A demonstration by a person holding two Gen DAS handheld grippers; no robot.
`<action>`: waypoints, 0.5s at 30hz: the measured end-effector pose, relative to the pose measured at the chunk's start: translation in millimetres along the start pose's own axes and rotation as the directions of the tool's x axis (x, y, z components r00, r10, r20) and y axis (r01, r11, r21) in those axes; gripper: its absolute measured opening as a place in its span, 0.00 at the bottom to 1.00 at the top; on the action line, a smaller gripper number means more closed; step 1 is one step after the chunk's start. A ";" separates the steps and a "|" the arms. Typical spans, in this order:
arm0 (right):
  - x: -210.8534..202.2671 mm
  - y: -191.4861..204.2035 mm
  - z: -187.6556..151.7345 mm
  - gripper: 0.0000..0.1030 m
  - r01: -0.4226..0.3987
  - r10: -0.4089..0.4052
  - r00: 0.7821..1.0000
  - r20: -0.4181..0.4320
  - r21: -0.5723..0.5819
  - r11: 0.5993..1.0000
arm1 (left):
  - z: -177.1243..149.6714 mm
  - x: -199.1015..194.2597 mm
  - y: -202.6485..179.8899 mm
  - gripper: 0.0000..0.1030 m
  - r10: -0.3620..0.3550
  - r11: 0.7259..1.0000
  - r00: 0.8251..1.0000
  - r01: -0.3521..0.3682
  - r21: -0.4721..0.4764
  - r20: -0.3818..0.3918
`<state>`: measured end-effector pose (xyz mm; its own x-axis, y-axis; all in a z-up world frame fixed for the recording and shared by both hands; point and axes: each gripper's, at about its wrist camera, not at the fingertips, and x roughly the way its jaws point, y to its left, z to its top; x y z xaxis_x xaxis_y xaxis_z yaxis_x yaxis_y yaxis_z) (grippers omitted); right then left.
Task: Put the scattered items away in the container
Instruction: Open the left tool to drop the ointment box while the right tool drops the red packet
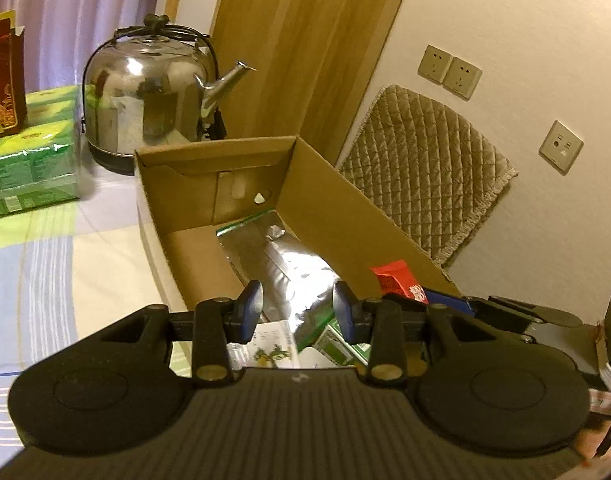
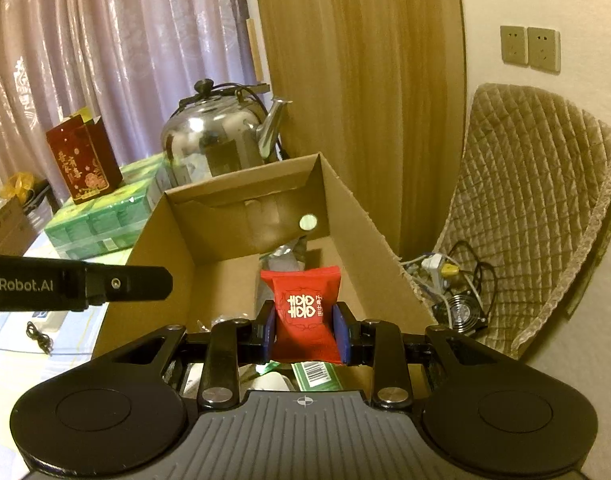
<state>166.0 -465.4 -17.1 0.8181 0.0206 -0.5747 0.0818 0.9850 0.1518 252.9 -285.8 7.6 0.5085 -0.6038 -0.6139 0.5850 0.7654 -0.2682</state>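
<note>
The small red candy packet with gold letters (image 2: 307, 314) is squeezed between the right gripper (image 2: 306, 330) fingers, above the open brown cardboard box (image 2: 241, 216). At 9 o'clock, the left gripper (image 1: 297, 310) hangs wide apart over a shiny silver foil bag (image 1: 289, 272) inside.

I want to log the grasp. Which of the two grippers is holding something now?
The right gripper: its jaws clamp a red packet above the cardboard box. The left gripper is open, holding nothing.
</note>
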 end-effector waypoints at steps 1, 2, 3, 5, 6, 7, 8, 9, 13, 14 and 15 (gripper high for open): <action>0.4 1.1 -0.3 0.27 -0.003 0.003 1.000 -0.002 -0.003 1.000 | 0.0 -0.7 -0.1 0.32 0.006 1.000 1.000 -0.006 0.004 0.001; 0.7 2.3 -0.5 0.27 -0.009 0.009 1.000 -0.004 -0.006 1.000 | -0.1 -1.3 -0.3 0.32 0.012 1.000 1.000 -0.012 0.010 0.002; 1.0 3.6 -0.9 0.27 -0.013 0.013 1.000 -0.005 -0.009 1.000 | -0.4 -1.6 -0.3 0.32 0.018 1.000 1.000 -0.018 0.017 0.002; 1.9 6.3 -1.0 0.27 -0.020 0.020 1.000 -0.009 -0.015 1.000 | -1.1 -1.9 -0.4 0.32 0.026 0.999 1.000 -0.026 0.025 0.002; 2.5 8.0 -1.0 0.27 -0.023 0.022 1.000 -0.010 -0.017 1.000 | -1.2 -1.9 -0.1 0.32 0.027 0.999 1.000 -0.027 0.025 0.001; 3.0 9.1 -1.1 0.27 -0.025 0.025 1.000 -0.012 -0.019 0.999 | -1.3 -2.0 0.1 0.32 0.026 0.999 1.000 -0.026 0.025 0.000; 3.3 10.6 -1.4 0.27 -0.028 0.027 1.000 -0.013 -0.022 0.999 | -1.5 -2.3 0.1 0.32 0.027 0.999 1.000 -0.027 0.026 0.000; 3.6 12.0 -1.8 0.27 -0.030 0.030 0.999 -0.014 -0.025 0.999 | -1.5 -2.4 0.0 0.32 0.027 0.999 1.000 -0.027 0.027 0.000; 4.9 17.0 -2.4 0.27 -0.037 0.037 0.999 -0.018 -0.034 0.999 | -2.0 -3.1 0.5 0.33 0.028 0.999 1.000 -0.028 0.031 -0.004; 5.0 17.6 -2.5 0.27 -0.039 0.038 0.999 -0.019 -0.035 0.999 | -2.3 -3.6 0.7 0.33 0.030 0.999 1.000 -0.030 0.031 -0.003; 5.1 18.1 -2.7 0.27 -0.041 0.041 0.999 -0.020 -0.035 0.999 | -2.5 -4.4 0.9 0.33 0.031 0.999 1.000 -0.031 0.031 -0.002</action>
<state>170.0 -447.1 -19.4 0.8093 0.0640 -0.5839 0.0280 0.9887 0.1471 249.6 -281.9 8.1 0.5247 -0.5794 -0.6237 0.5882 0.7764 -0.2263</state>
